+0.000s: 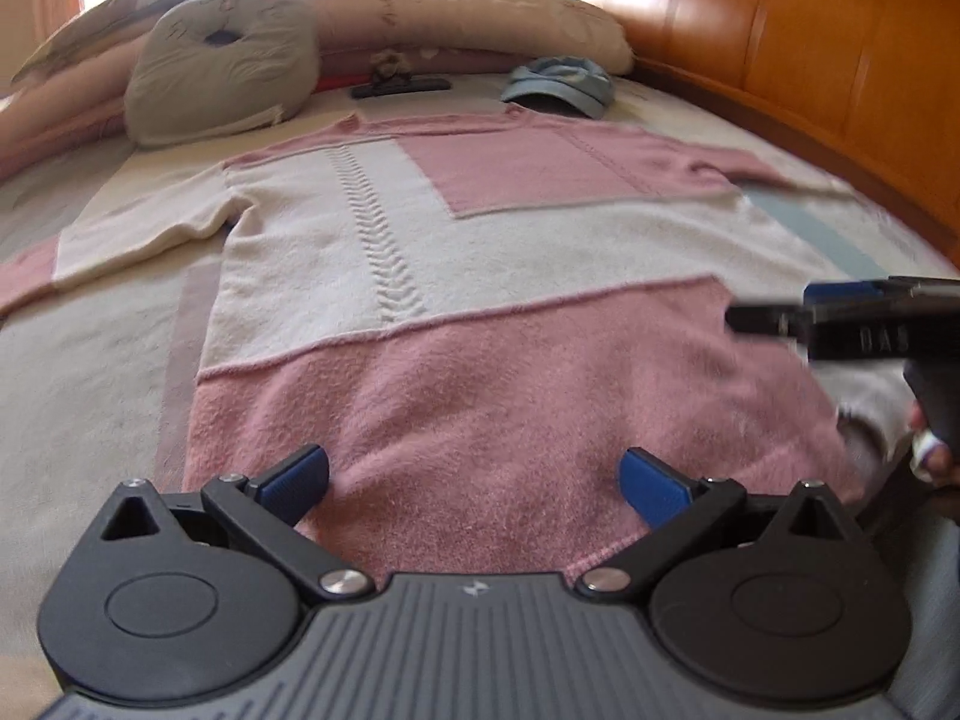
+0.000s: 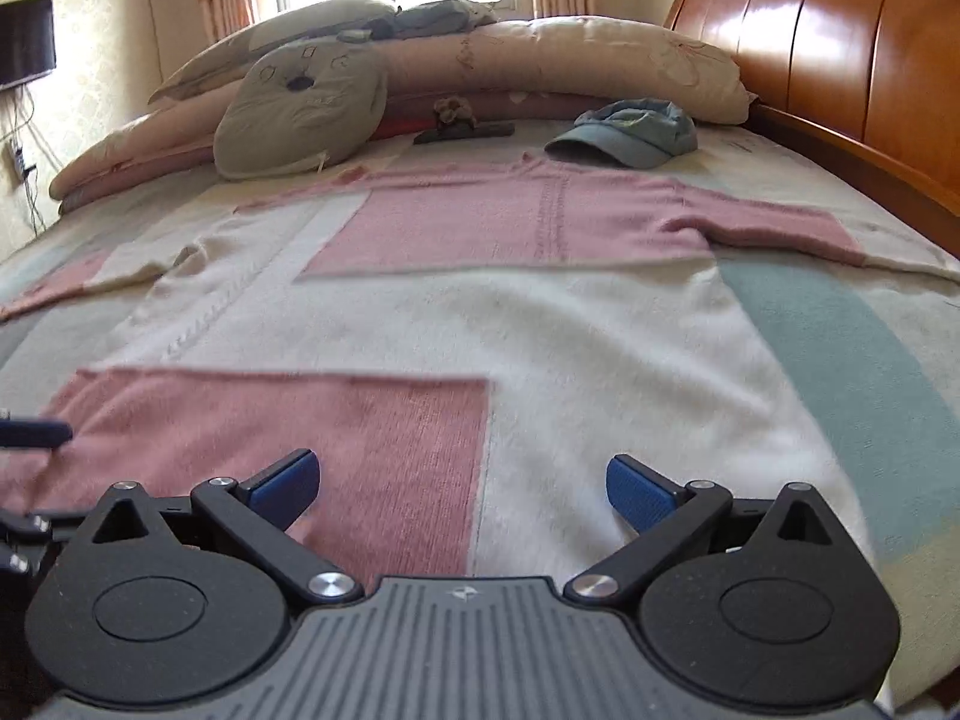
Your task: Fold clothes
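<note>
The sweater (image 1: 456,312) you are to fold lies flat and spread out on the bed (image 1: 90,396), in pink and cream blocks with a cable-knit line running down its cream part. Its hem is nearest you, its neckline far off toward the pillows, and both sleeves lie out to the sides. The left sleeve (image 1: 120,240) is cream with a pink cuff; the right sleeve (image 2: 774,225) is pink.

Your left claw (image 1: 474,480) hangs just over the pink hem band, its blue pads wide apart and holding nothing. Your right claw (image 2: 459,489) is likewise spread wide with nothing between its pads, poised over the hem where the pink block meets the cream. In the left wrist view that right claw comes in from the right edge, with your fingers (image 1: 927,450) wrapped on its handle.

Beyond the neckline a blue cap (image 2: 630,129) rests on the bed, just beside the sweater's shoulder. Near it lies a dark hair clip (image 2: 465,131). A grey-green cushion (image 2: 300,114) leans against the folded quilts and pillows (image 2: 570,60) behind. The wooden headboard (image 2: 840,48) runs along the right.
</note>
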{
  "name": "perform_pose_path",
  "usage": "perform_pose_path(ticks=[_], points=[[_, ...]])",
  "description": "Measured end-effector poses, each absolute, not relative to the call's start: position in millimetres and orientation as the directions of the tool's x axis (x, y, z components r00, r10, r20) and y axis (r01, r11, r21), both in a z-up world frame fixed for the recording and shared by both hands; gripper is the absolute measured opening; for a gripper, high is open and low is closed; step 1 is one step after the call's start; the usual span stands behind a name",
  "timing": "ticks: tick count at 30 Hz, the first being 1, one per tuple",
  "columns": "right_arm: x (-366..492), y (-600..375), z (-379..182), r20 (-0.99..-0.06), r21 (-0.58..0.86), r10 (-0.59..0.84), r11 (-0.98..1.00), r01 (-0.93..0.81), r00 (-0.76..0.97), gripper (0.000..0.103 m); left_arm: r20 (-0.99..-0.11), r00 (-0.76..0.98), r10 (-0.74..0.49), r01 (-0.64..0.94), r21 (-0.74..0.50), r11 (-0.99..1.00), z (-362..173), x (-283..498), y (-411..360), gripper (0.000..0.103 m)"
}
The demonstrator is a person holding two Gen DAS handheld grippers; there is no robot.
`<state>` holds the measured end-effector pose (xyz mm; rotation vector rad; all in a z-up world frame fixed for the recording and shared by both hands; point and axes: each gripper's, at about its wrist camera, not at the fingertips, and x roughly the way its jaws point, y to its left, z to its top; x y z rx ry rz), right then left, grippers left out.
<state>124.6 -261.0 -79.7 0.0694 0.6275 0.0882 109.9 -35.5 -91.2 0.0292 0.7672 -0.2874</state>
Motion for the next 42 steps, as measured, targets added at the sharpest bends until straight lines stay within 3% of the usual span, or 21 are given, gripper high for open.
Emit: perform_pose_path(ticks=[5,11,15,22,26,34,42], points=[[184.9,-269.2,-48.2,-0.489,0.027,-0.009,0.999,0.025,0.872,0.103,-0.682,0.678,-0.274,0.228,-0.159,0.961,-90.8,117.5,-21.6,0.102],[276.8,-263.1,-69.3,-0.560,-0.004,-0.007,1.000,0.005,0.829,0.103,-0.705,0.676,-0.215,0.226,-0.079,0.971,-93.3,119.4,-31.9,0.102],[303.1,-276.0,-92.6,-0.619,0.076,0.037,0.997,0.013,0.784,0.103,-0.712,0.678,-0.181,0.237,-0.022,0.971,-95.5,119.2,-38.6,0.102],[287.6,-321.2,-94.2,-0.626,0.122,-0.014,0.986,0.115,0.780,0.103,-0.719,0.672,-0.175,0.217,-0.035,0.975,-92.1,120.7,-35.8,0.102],[272.4,-319.3,-83.2,-0.588,0.170,0.044,0.983,0.070,0.808,0.103,-0.723,0.667,-0.177,0.207,-0.048,0.977,-87.3,117.6,-31.6,0.102],[272.9,-308.8,-87.4,-0.643,0.124,0.077,0.992,0.004,0.762,0.103,-0.718,0.664,-0.207,0.124,-0.168,0.978,-86.9,116.1,-12.6,0.102],[262.2,-320.3,-83.2,-0.639,0.200,0.164,0.979,-0.043,0.752,0.103,-0.670,0.707,-0.227,0.138,-0.185,0.973,-49.7,161.5,-2.7,0.102]])
